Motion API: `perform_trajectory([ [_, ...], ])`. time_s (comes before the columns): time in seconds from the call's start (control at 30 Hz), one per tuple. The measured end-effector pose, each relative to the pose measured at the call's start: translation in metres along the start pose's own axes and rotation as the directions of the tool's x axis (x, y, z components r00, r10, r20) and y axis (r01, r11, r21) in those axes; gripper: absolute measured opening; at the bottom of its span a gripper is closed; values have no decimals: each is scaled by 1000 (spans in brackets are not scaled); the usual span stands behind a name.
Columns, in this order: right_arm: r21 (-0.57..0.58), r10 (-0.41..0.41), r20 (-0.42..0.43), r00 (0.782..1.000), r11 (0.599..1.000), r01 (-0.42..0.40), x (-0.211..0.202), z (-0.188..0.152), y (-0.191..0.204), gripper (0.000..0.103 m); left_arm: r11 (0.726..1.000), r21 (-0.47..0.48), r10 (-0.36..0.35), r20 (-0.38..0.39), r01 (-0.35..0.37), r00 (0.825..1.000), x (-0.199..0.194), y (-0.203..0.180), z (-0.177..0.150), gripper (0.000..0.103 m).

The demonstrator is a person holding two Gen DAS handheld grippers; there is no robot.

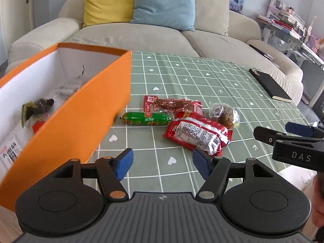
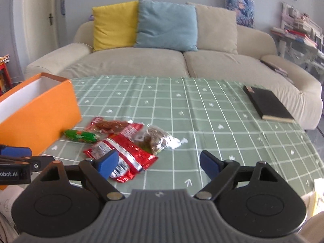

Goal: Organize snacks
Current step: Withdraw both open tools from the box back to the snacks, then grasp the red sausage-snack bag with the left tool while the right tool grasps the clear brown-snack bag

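Snacks half sorted: some sit in the orange box, red packet waits beside it on the table; left gripper and right gripper gape empty, next comes a grab

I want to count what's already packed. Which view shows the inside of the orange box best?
The left wrist view: it looks into the orange box, showing wrapped snacks inside. The right wrist view shows only its outer wall and a strip of white lining.

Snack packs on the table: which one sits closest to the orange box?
The green sausage stick. Its end lies right by the orange box corner; it is the only green, tube-shaped pack, while the red and clear packs lie farther right.
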State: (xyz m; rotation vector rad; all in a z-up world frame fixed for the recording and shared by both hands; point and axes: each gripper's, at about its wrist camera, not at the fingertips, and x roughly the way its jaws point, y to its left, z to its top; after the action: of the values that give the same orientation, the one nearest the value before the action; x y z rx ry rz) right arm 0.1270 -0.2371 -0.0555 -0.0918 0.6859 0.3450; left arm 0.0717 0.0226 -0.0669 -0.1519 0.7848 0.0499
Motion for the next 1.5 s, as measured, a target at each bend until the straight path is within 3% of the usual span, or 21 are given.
perform_trajectory([
  [0.03, 10, -2, -6, 1000, 1000, 3, 4, -2, -1, 85, 1000, -3, 13, -3, -13, 1000, 3, -1, -2, 66],
  [0.23, 47, 20, -47, 999, 999, -18, 28, -11, -1, 85, 1000, 14, 20, -42, -20, 999, 22, -4, -10, 62],
  [0.53, -135, 88, -28, 996, 987, -91, 52, -14, 24, 82, 997, -28, -76, -82, 74, 994, 41, 1, 1, 62],
  [0.6, -150, 71, -25, 997, 986, -74, 56, -11, 24, 76, 997, -38, -77, -92, 74, 993, 44, 2, 4, 62],
  [0.7, -82, 57, -44, 997, 995, -61, 66, -4, 10, 73, 994, -59, -100, -100, 94, 990, 50, -2, 9, 64],
  [0.77, -45, 42, -44, 998, 998, -44, 73, 3, 0, 65, 991, -83, -112, -96, 104, 989, 55, -5, 12, 67],
  [0.93, -80, 38, -5, 999, 996, -39, 87, 16, -8, 64, 980, -156, -144, -126, 124, 981, 72, -17, 24, 71],
  [1.1, -171, 93, -24, 995, 980, -96, 107, 21, -3, 59, 978, -178, -138, -152, 111, 979, 87, -29, 30, 73],
  [1.13, -176, 94, -32, 995, 980, -98, 110, 21, -3, 53, 977, -189, -130, -159, 99, 979, 90, -29, 30, 73],
  [1.17, -171, 97, -44, 994, 980, -103, 113, 22, -4, 47, 975, -203, -126, -170, 90, 977, 94, -29, 31, 74],
  [1.3, -138, 111, -75, 991, 983, -120, 115, 22, -10, 41, 961, -266, -134, -190, 81, 973, 101, -28, 30, 74],
  [1.37, -121, 125, -91, 988, 983, -135, 115, 22, -12, 33, 957, -282, -132, -194, 74, 972, 102, -26, 31, 75],
  [1.5, -90, 177, -123, 977, 978, -188, 112, 21, -10, 31, 941, -335, -120, -201, 47, 972, 100, -16, 33, 76],
])
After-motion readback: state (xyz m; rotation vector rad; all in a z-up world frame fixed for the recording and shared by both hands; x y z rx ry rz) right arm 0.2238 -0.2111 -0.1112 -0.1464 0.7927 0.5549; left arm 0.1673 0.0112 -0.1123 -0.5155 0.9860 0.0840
